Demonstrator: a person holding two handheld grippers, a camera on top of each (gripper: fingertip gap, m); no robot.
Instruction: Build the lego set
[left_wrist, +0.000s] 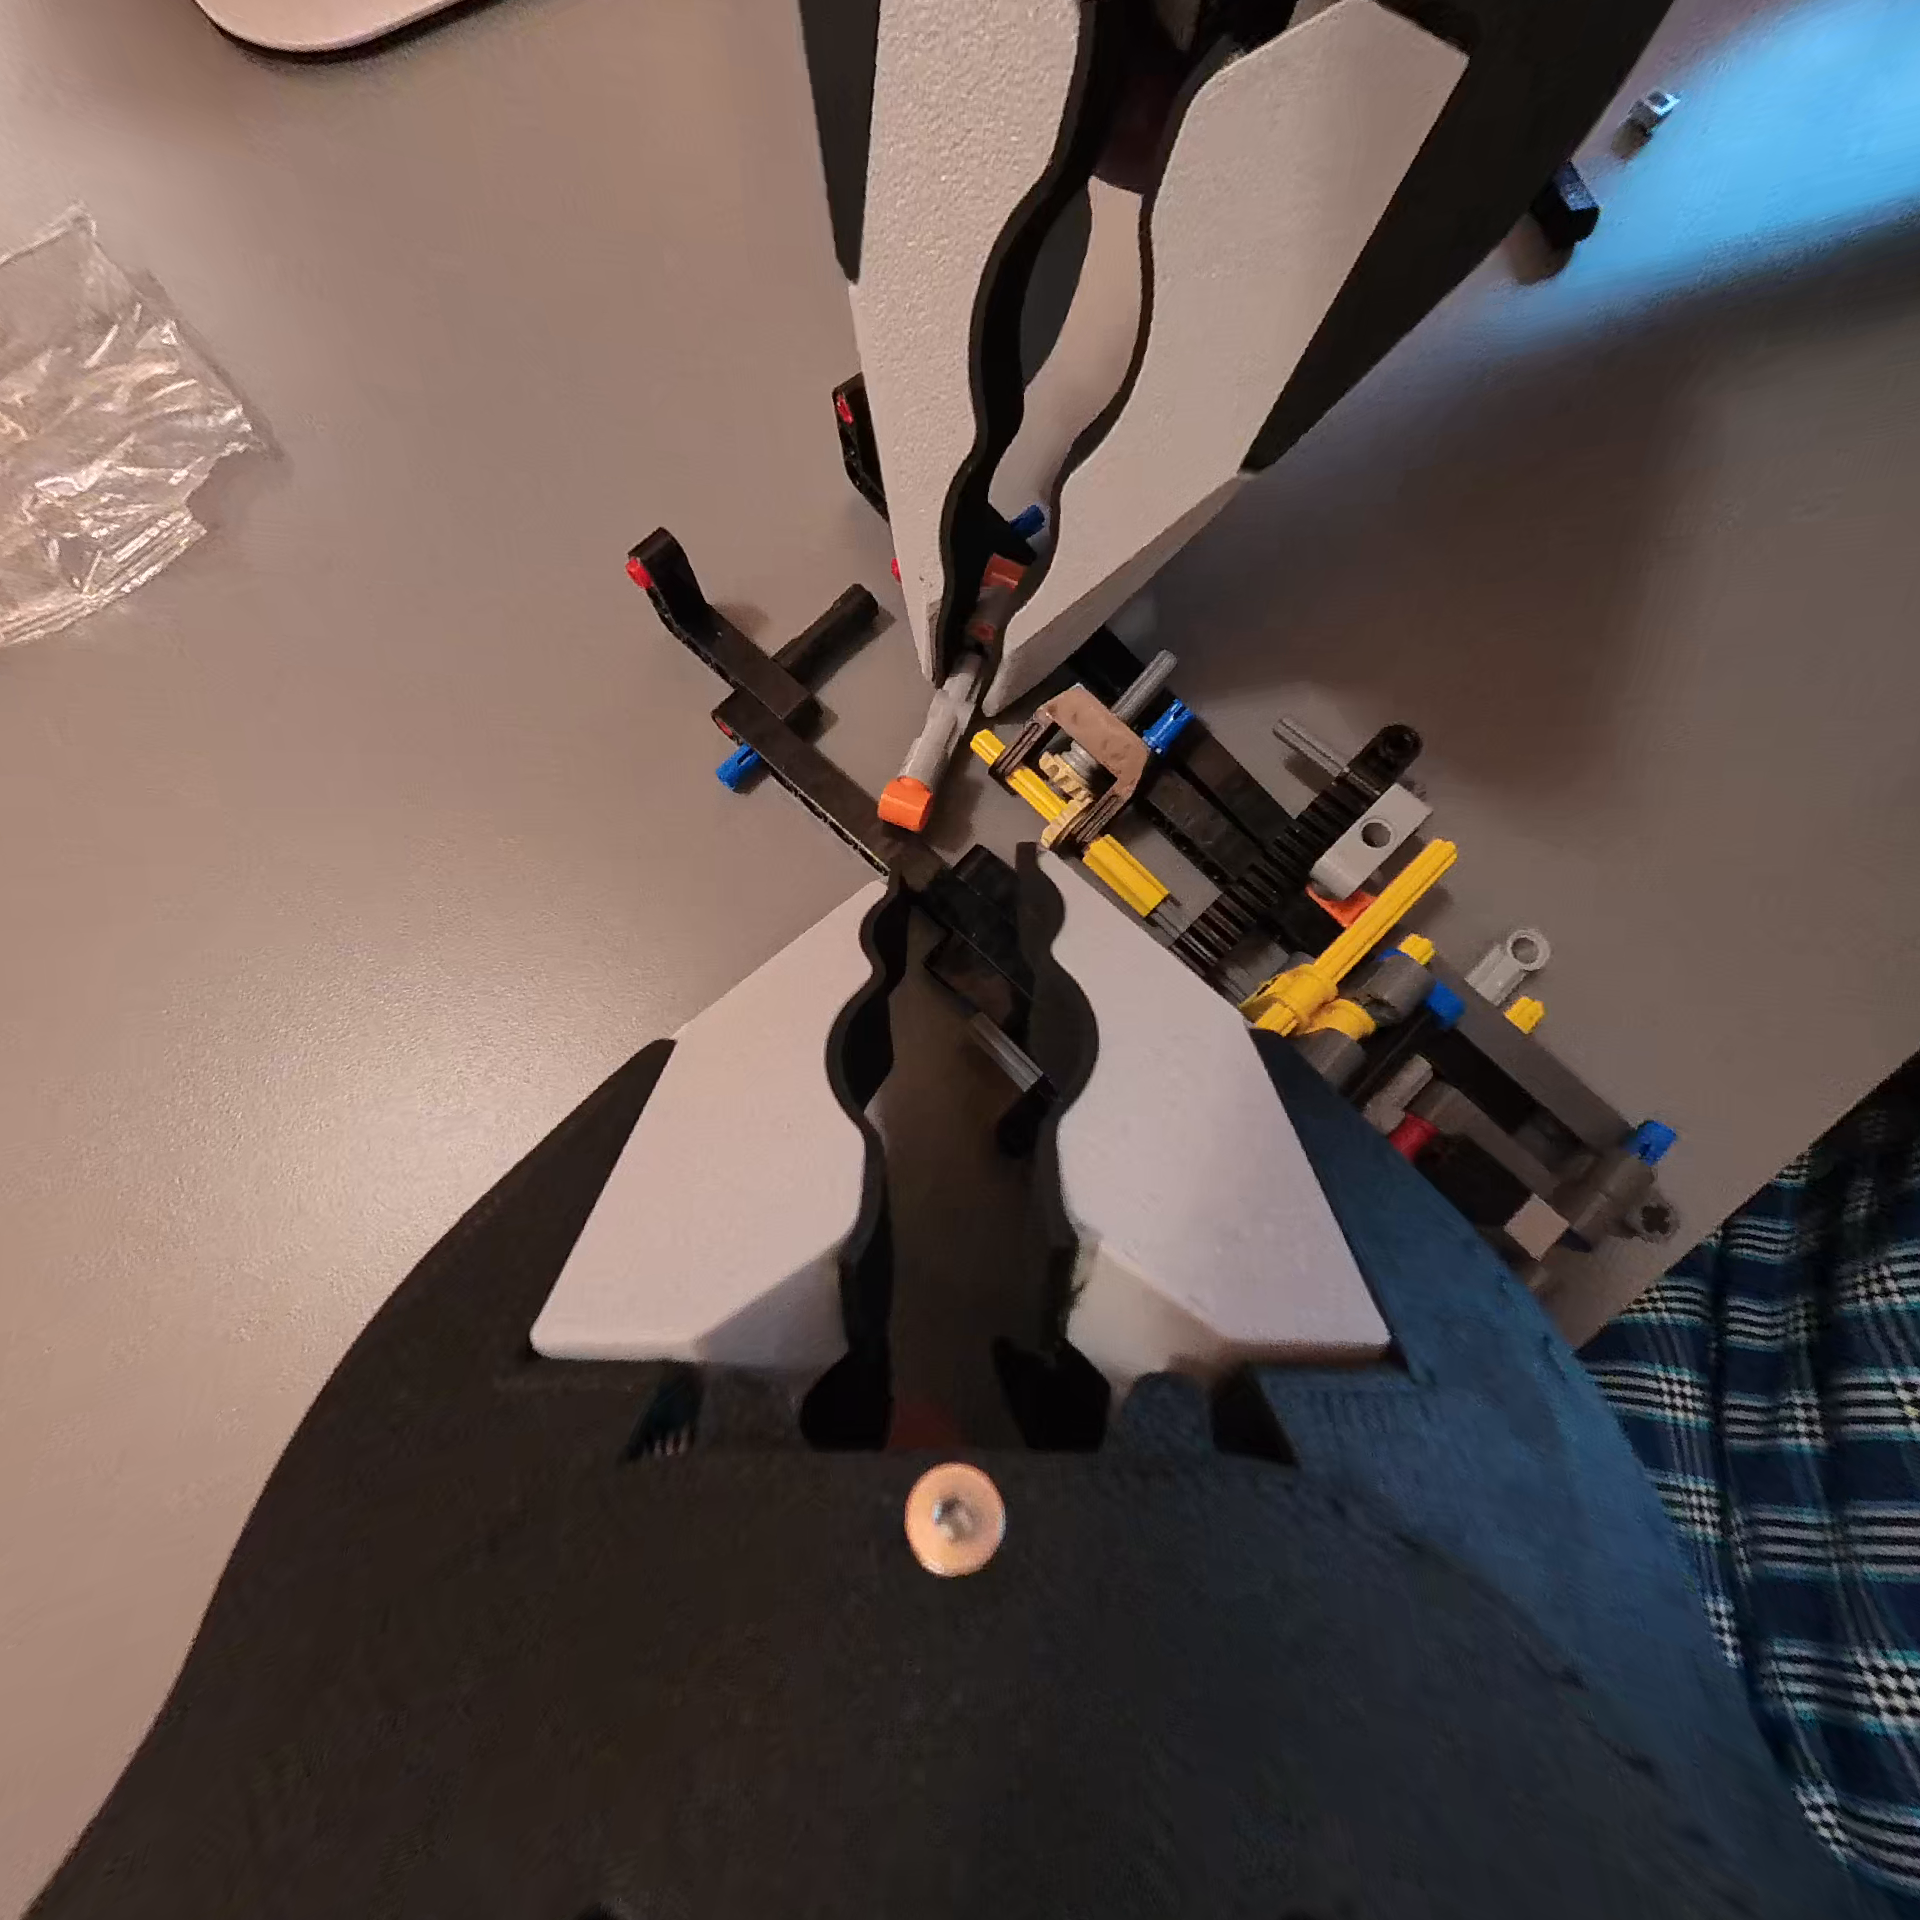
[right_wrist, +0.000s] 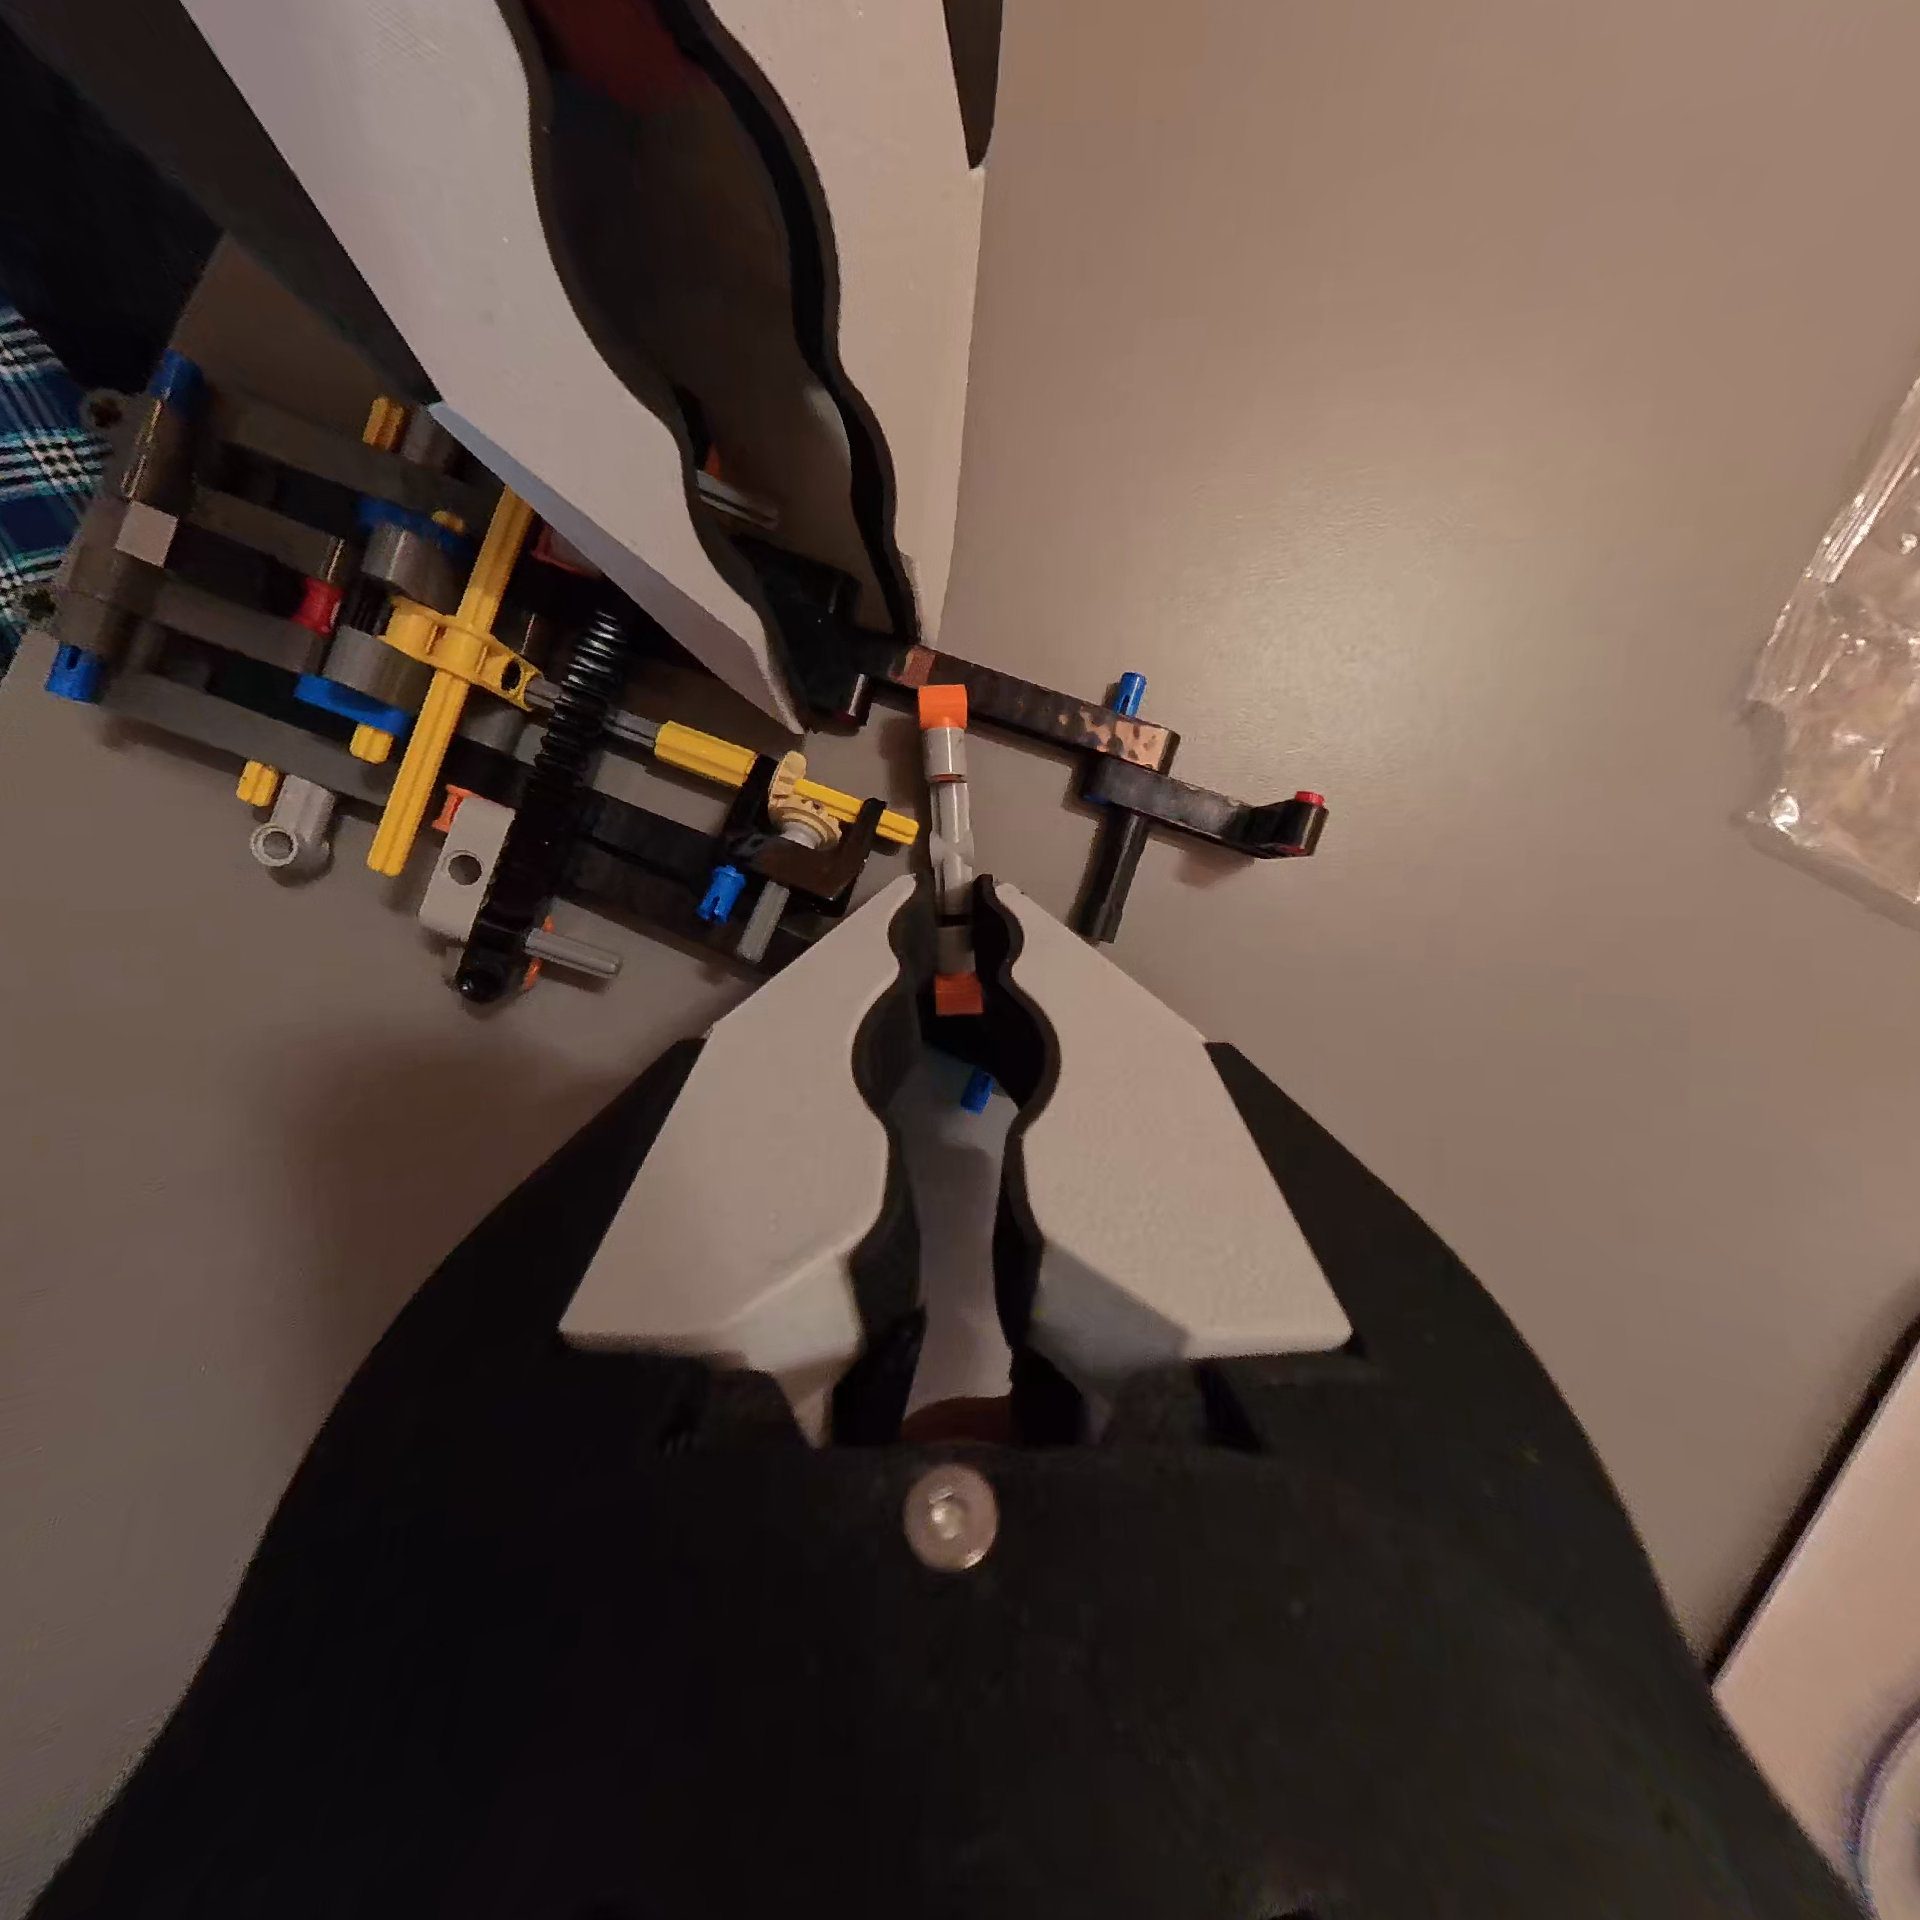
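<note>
My left gripper (left_wrist: 961, 873) is shut on one end of a black beam assembly (left_wrist: 769, 717) with red and blue pins, held low over the grey table (left_wrist: 416, 1039). My right gripper (left_wrist: 961, 691) comes in from the far side, shut on a grey rod with orange ends (left_wrist: 940, 738). The rod's free orange end sits at the black beam. In the right wrist view my right gripper (right_wrist: 951, 883) holds the rod (right_wrist: 948, 790) pointing at the beam (right_wrist: 1039, 717), which the left gripper (right_wrist: 852, 686) grips. The larger build (left_wrist: 1299, 914) of black, grey and yellow parts lies beside them (right_wrist: 468, 675).
A crumpled clear plastic bag (left_wrist: 94, 436) lies on the table to one side (right_wrist: 1849, 675). Plaid cloth (left_wrist: 1787, 1455) shows past the table edge by the build. A small black piece (left_wrist: 1564, 208) and a small grey piece (left_wrist: 1647, 114) lie farther off. A white object (right_wrist: 1818, 1610) is at the right. Both grippers' tips are close together, under 4 cm apart.
</note>
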